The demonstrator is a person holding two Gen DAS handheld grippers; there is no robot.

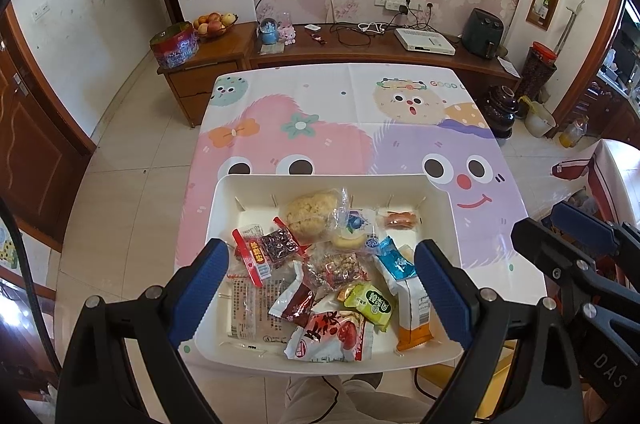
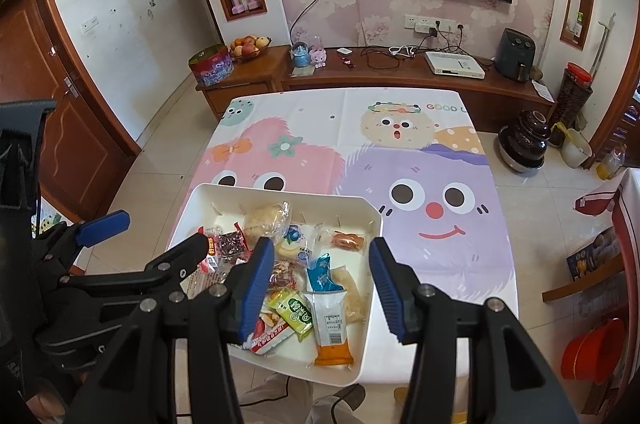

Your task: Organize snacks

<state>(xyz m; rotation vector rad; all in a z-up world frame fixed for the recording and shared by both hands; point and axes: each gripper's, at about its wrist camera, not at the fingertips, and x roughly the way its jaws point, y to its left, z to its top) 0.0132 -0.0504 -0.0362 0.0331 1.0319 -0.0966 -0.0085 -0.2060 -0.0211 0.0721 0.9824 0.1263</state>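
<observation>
Looking along the left wrist view, the left gripper (image 1: 320, 288) hangs over the near half of the white tray (image 1: 224, 199), its blue fingers (image 1: 204, 284) spread wide with nothing between them. The snacks lie in a loose heap inside the tray: a rice cake (image 1: 308, 216) at 12 o'clock, a red jujube packet (image 1: 330, 338) at 6, an orange-ended packet (image 1: 414, 312) at 4, a green packet (image 1: 370, 306) between them. No snack shows on the tablecloth (image 1: 320, 103).

From the right wrist view, the right gripper (image 2: 322, 284) hovers over the tray's right side, also parted and empty, with the blue packet (image 2: 322, 274) and orange-ended one just below.

That heap fits either snacks just gathered in or snacks waiting to be sorted. Any pick would go best on a top-lying wrapper, pinched at its sealed edge so neighbours don't drag along.
</observation>
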